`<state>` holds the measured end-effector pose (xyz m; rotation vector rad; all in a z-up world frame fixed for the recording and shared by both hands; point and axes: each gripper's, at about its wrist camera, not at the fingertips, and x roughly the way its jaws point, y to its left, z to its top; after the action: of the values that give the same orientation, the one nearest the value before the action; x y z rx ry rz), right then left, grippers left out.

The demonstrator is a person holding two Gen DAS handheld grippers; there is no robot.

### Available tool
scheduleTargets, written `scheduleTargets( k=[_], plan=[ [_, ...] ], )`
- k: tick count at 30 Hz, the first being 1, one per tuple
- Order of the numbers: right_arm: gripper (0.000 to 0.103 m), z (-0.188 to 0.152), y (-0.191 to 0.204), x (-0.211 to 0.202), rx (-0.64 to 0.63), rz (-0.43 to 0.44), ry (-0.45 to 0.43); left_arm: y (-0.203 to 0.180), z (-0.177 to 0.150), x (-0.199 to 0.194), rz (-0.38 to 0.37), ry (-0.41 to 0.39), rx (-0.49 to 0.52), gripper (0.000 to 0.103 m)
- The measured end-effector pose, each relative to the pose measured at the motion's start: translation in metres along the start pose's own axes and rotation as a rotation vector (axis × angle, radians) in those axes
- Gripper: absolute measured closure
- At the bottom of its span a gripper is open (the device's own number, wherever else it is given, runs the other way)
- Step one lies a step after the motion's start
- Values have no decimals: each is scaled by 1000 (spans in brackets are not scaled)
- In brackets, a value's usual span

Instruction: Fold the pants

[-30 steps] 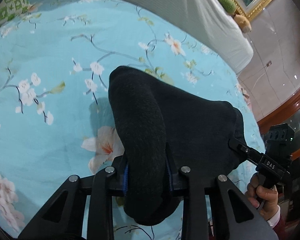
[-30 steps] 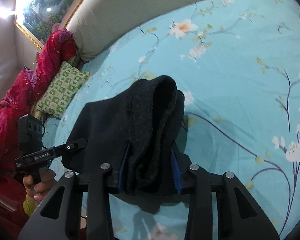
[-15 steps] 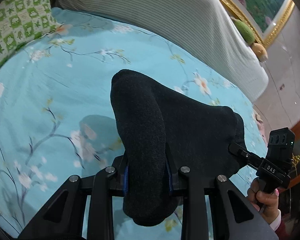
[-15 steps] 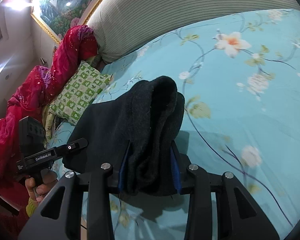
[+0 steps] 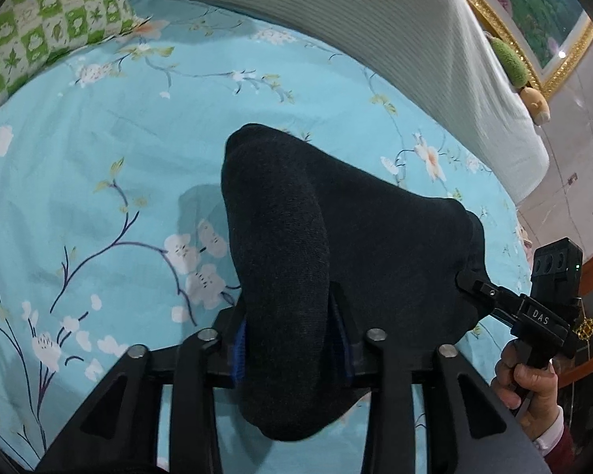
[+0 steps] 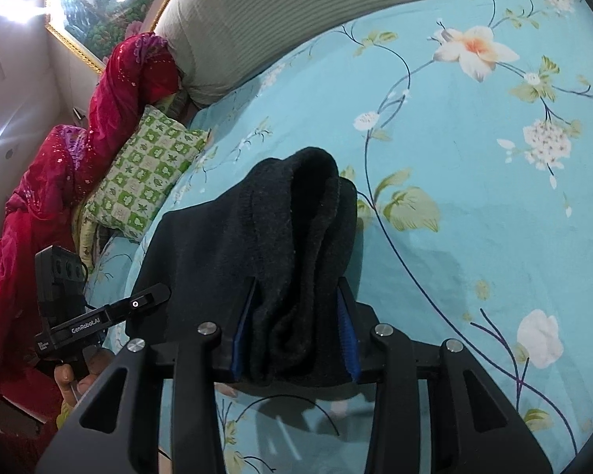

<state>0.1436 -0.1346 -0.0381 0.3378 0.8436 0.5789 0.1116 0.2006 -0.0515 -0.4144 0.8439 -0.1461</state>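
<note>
Turquoise floral bed sheet (image 5: 99, 181) spread beneath the tool, green checked pillow (image 6: 146, 173) far left of it, red sequined cloth (image 6: 39, 197) behind, striped bolster (image 5: 375, 31) ahead, gold-framed painting (image 5: 533, 12) above.

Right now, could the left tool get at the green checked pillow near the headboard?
Probably not yet: the left tool has bunched dark pants between its opening jaws, and the right tool holds their other end. The green checked pillow lies across open bedsheet.

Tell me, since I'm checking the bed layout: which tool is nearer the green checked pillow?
Left. The left tool, its jaws opening around the dark pants, sits on the side of the green checked pillow; the right tool, also opening, holds the far end.
</note>
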Motion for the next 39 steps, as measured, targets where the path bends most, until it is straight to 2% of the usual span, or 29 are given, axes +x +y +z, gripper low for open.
scheduleTargets(
  k=[2,4,6,9,13,19,23,27,39],
  plan=[
    [56,-1,-5,2,12,-3,6,4,-3,2,7,-4,-10,56],
    [52,-2,-11,3,19,-13,0,6,-6,2,22,-11,-10,44],
    [43,-5,-17,4,19,-27,-5,8,-9,3,31,-16,-8,40],
    [39,-7,-24,5,36,-19,-9,11,-11,3,34,-20,-15,34],
    [39,-6,-20,2,30,-31,-13,8,-11,0,52,-25,-26,33],
    [37,-6,1,-12,-31,-91,-51,-2,-16,-9,116,-44,-13,29],
    [30,-10,13,-19,-70,-115,-70,-9,-23,-16,169,-59,5,23],
    [21,-16,30,-25,-131,-147,-98,-16,-30,-24,200,-79,29,22],
    [14,-40,56,-30,-240,-212,-133,-25,-49,-41,294,-126,59,20]
  ],
)
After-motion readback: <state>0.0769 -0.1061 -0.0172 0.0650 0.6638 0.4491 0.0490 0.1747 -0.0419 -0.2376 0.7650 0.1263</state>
